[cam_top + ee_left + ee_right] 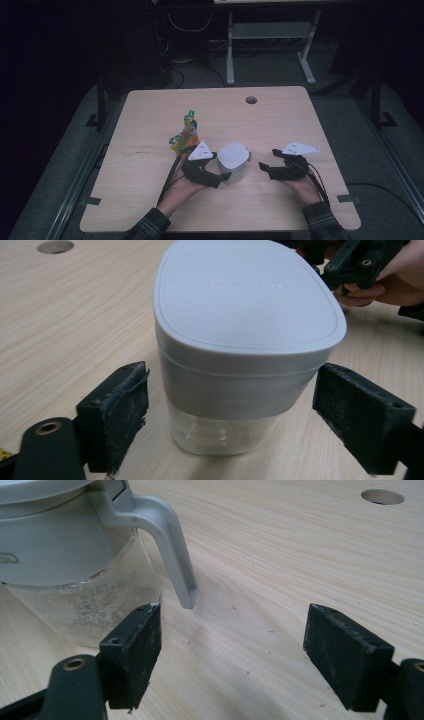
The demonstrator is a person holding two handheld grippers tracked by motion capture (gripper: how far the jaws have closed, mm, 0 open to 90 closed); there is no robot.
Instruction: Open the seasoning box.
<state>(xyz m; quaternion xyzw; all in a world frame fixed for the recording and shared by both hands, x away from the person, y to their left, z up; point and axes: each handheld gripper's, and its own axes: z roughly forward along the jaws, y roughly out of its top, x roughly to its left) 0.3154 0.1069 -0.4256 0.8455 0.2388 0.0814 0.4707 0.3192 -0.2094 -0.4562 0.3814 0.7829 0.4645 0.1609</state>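
Landmark: the white-lidded container (pixel 233 162), standing upright on the wooden table (pixel 150 200), near the table's middle and closer to the person's edge.

Container: clear lower body, grey-white band and a flat white lid (pixel 245 295) with rounded corners. A white handle (pixel 167 535) hanging down from the band on the side facing the right gripper, its lower end free and above the wood.

Left gripper (pixel 212 175): directly at the left of the container, held in the left hand (pixel 182 187). Jaws apart, one on each side of the container at the height of the band. In the left gripper view, a thin gap visible between each black pad (pixel 125 410) and the container wall, so not pressing yet.

Right gripper (pixel 267 160): at the right of the container, near but apart from it, held in the right hand (pixel 302 185). Jaws apart, with bare table between them. In the right gripper view, the handle just above and beside the left pad (pixel 140 650), not between the pads and not touching.

Colourful pouch (pixel 186 135) with a green cap: behind the container and to its left, just past the left gripper, upright.

Round hole (pixel 251 100) in the table: well behind the container, near the far edge.
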